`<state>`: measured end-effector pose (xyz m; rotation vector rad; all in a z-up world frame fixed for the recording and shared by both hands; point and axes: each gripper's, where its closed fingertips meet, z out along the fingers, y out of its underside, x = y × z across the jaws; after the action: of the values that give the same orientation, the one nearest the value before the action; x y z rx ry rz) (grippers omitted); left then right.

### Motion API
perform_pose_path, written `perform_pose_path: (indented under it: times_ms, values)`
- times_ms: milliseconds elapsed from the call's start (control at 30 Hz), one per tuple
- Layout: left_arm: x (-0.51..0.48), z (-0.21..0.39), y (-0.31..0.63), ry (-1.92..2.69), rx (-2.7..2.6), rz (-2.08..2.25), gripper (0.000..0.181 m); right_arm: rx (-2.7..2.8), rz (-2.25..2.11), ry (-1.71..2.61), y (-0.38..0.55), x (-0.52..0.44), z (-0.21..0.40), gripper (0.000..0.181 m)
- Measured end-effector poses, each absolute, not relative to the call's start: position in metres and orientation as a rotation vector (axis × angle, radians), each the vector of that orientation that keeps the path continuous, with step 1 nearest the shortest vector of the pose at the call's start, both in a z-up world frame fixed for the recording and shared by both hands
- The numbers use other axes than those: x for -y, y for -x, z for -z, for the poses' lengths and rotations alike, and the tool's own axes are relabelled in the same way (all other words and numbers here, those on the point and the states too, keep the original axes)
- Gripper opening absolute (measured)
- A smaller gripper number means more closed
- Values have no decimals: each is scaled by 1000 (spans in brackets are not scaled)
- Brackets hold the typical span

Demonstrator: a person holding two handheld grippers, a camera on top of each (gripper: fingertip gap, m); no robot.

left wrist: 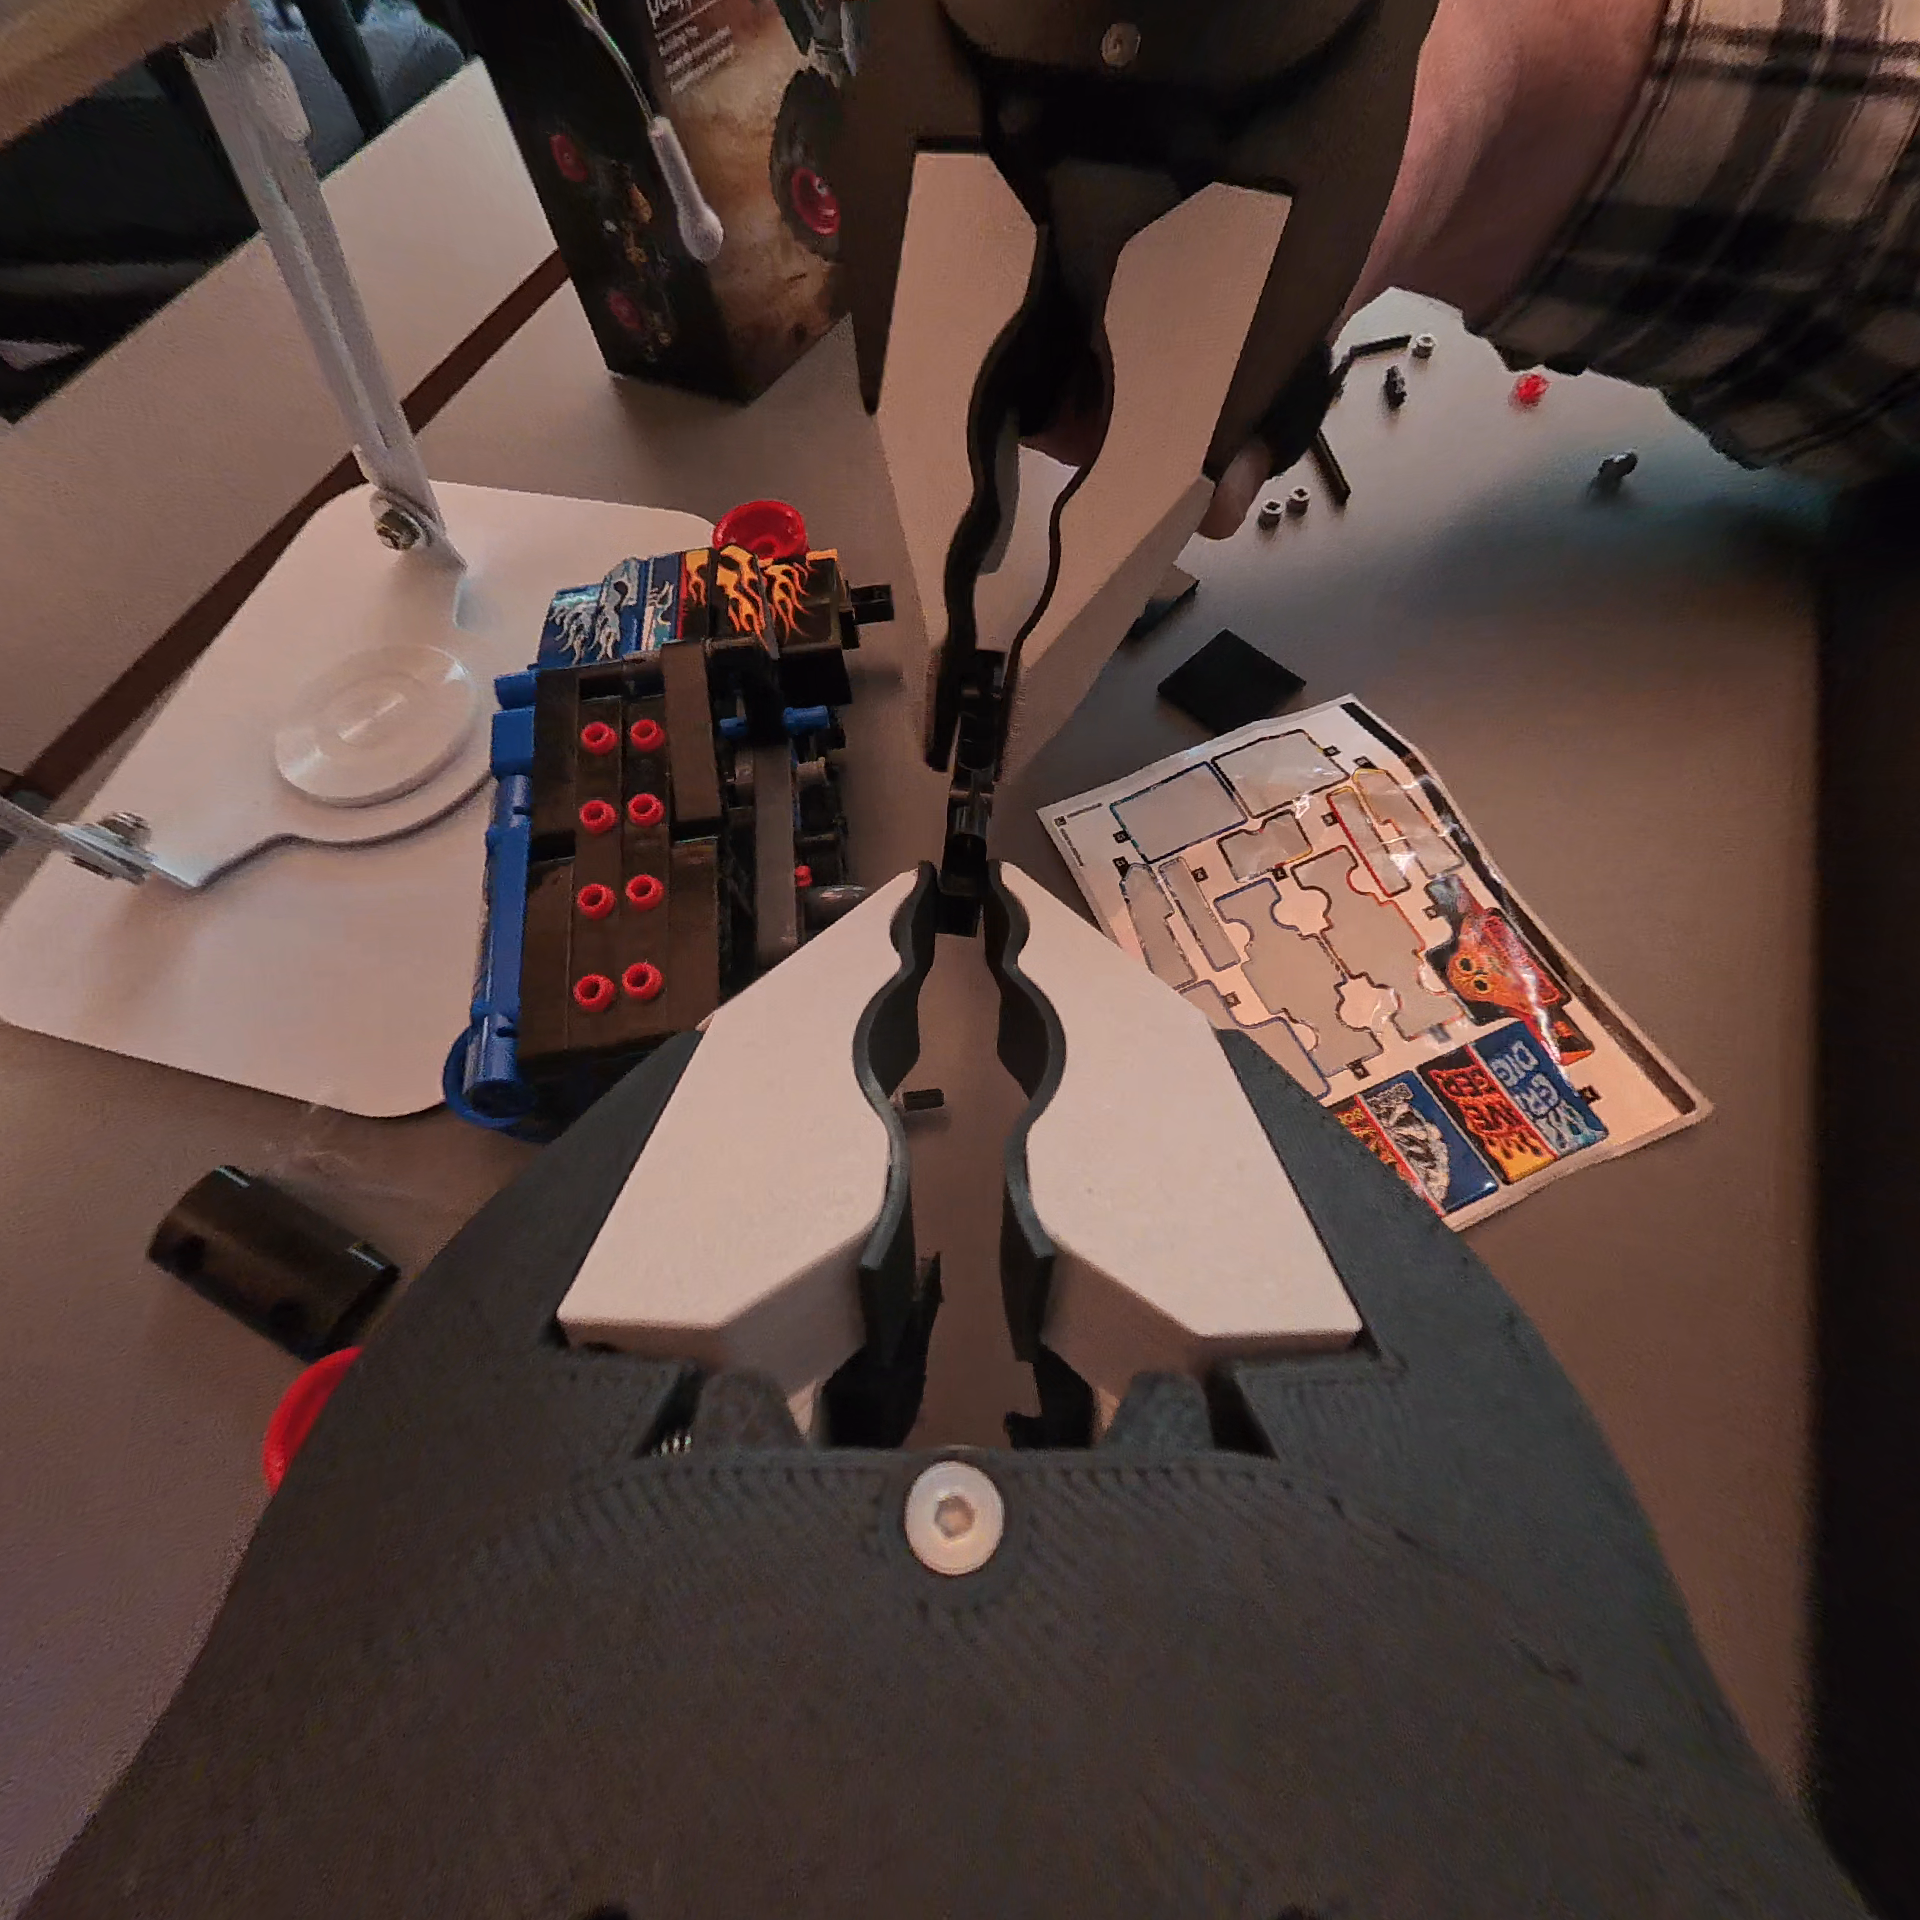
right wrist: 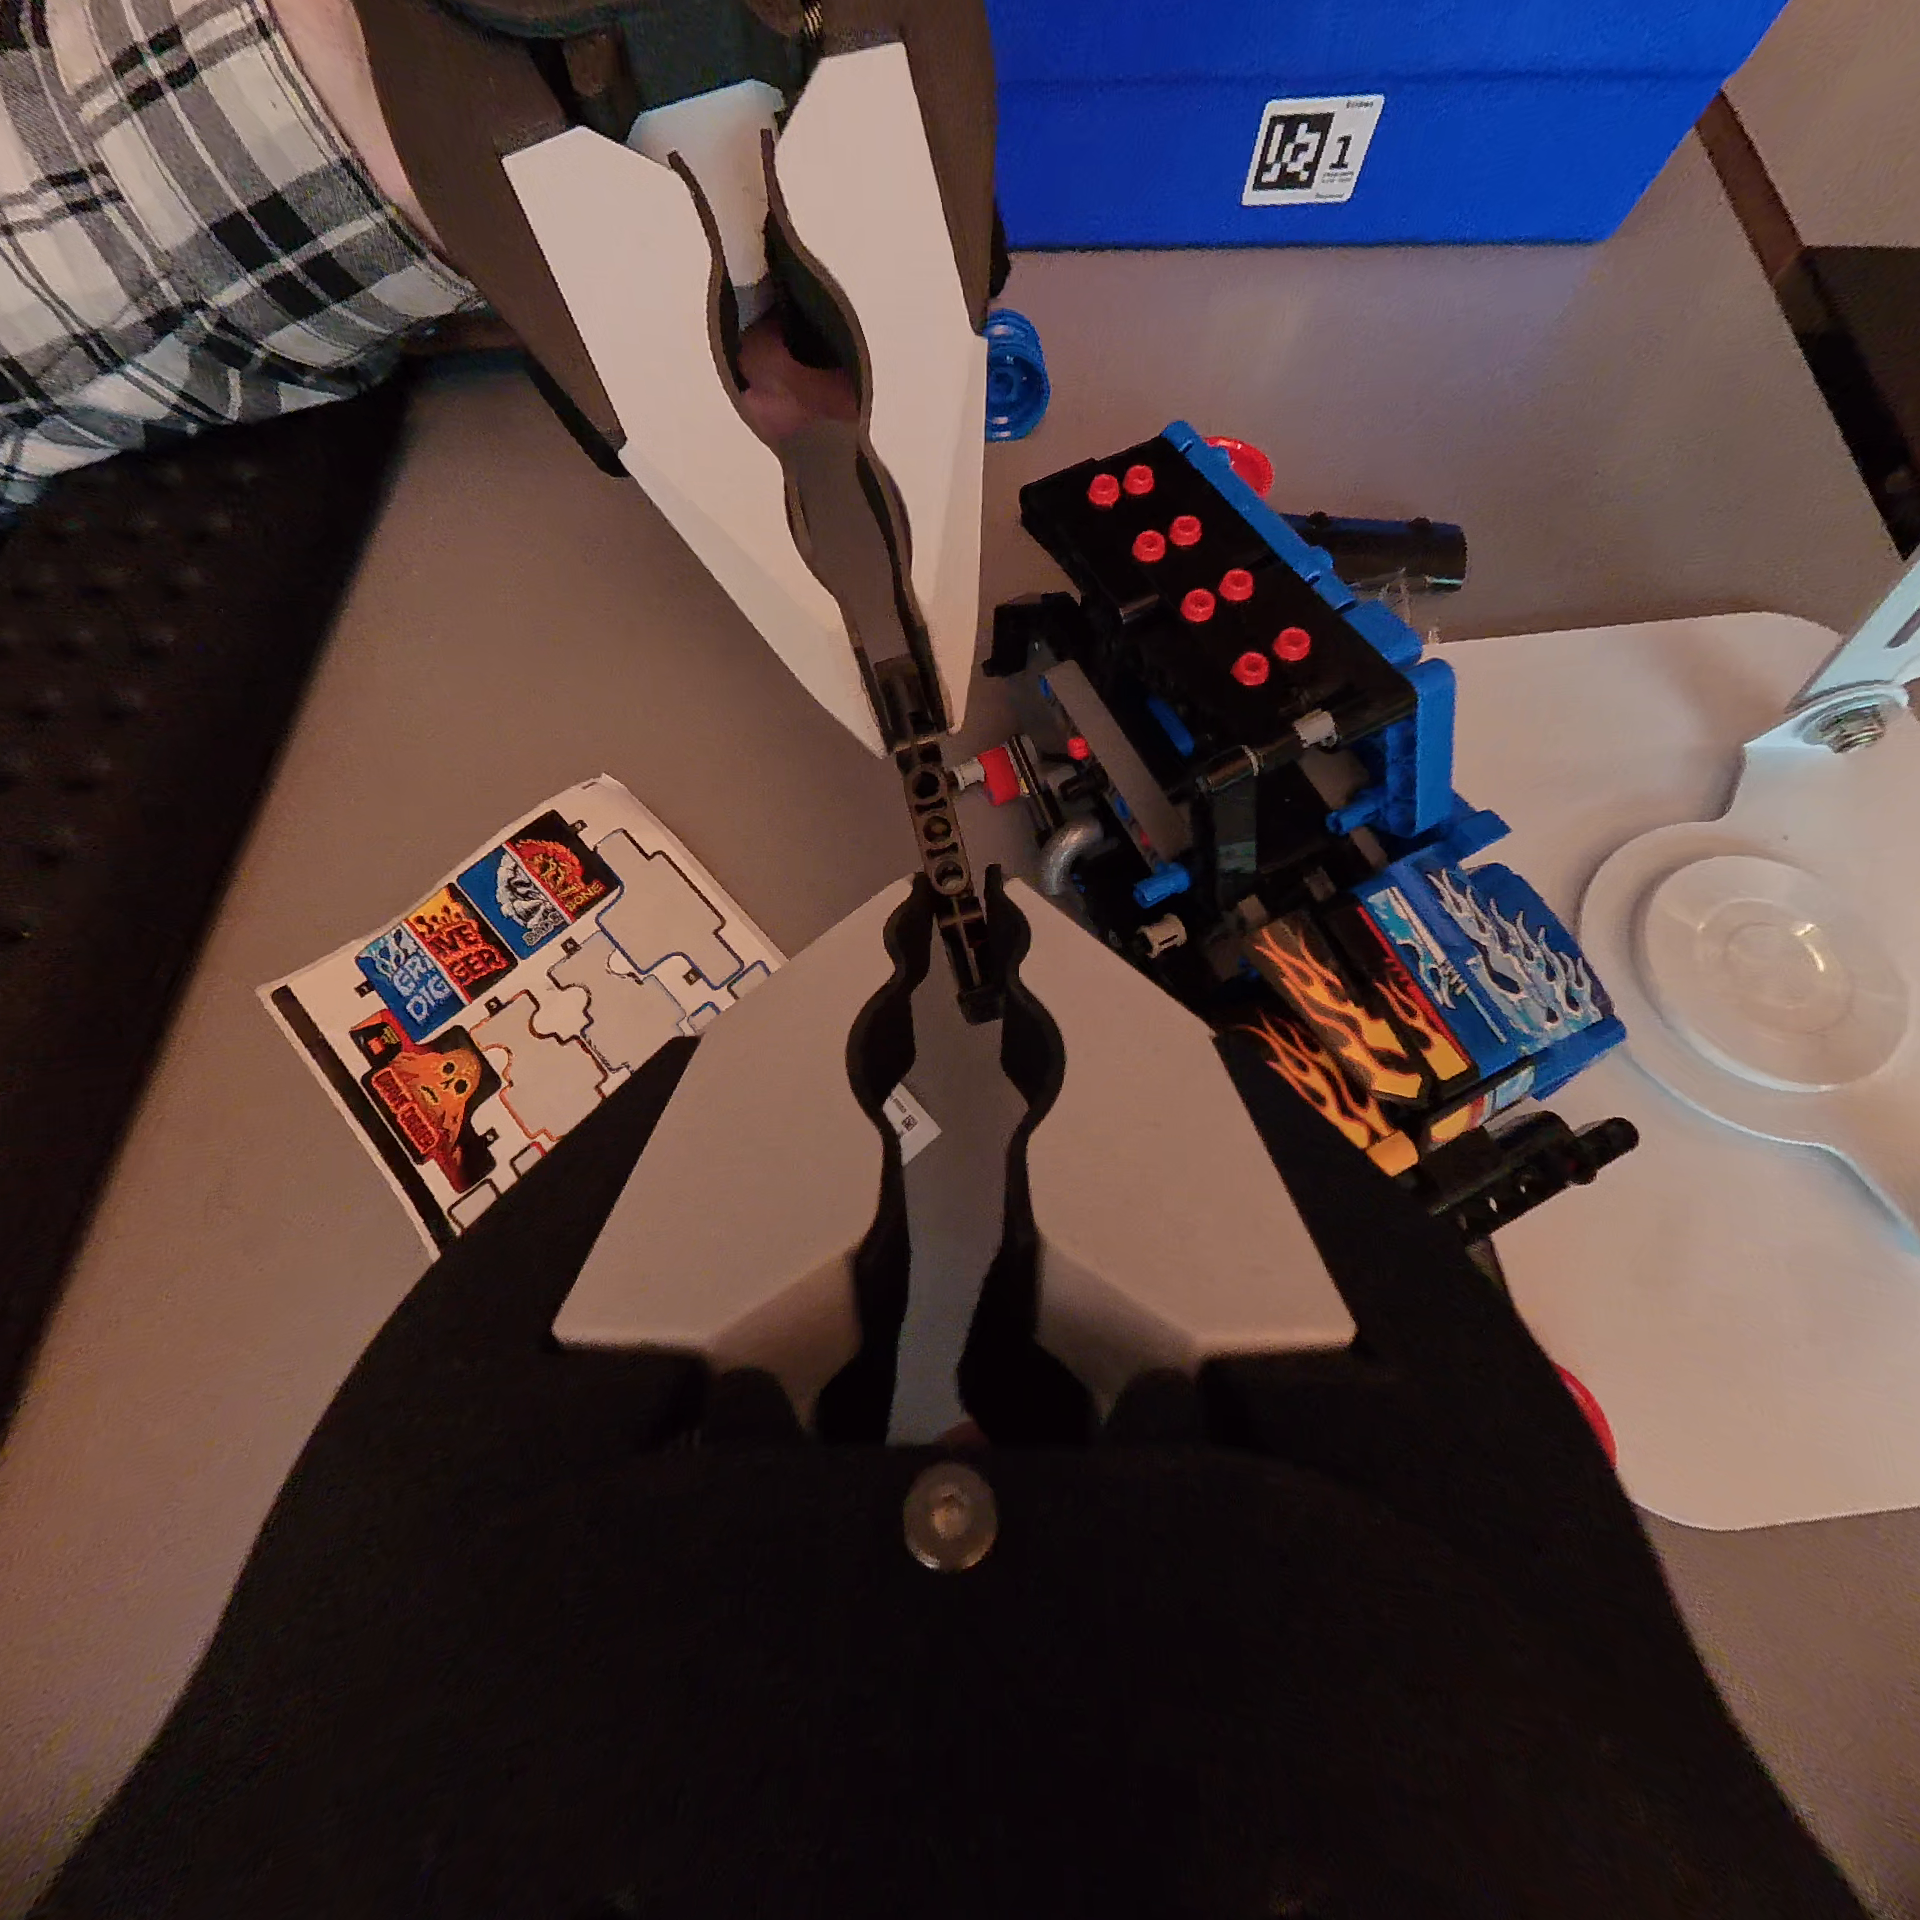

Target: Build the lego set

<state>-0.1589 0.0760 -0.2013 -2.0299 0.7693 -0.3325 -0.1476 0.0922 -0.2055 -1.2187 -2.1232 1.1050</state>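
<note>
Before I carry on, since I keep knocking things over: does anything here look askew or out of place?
Yes. The half-built truck lies tipped on its side, half on the white stand base. A blue wheel and a red wheel lie loose on the table. Both tongs grip one black beam in mid-air.

Grey table (left wrist: 1403,582) bears a partly built blue-and-black lego vehicle (left wrist: 665,831) overlapping a white stand base (left wrist: 208,935), a sticker sheet (left wrist: 1340,935), a printed box (left wrist: 686,187), a blue bin (right wrist: 1351,114) and scattered small parts (left wrist: 1403,384).
</note>
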Motion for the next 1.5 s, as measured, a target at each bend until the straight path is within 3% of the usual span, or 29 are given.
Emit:
perform_pose_path:
  times_ms: [133, 333, 467, 1200, 1400, 1500]
  values:
    - [-79, 195, 167, 2011, -793, 190, 19, 2123, -1075, 1259, 148, -98, 207, 5]
    - [-91, 185, 183, 1967, -753, 8, 71, 2130, -1049, 1335, 147, -110, 216, 6]
    - [-99, 191, 191, 1994, -734, -77, 83, 2158, -1044, 1355, 148, -108, 221, 6]
    - [-101, 186, 189, 1939, -732, -90, 67, 2059, -1517, 1457, 145, -94, 199, 5]
    - [-91, 164, 174, 1846, -721, 86, 33, 1933, -1725, 1345, 145, -90, 171, 6]
    - [-88, 157, 164, 1817, -700, 196, 25, 1837, -1837, 1263, 146, -88, 150, 6]
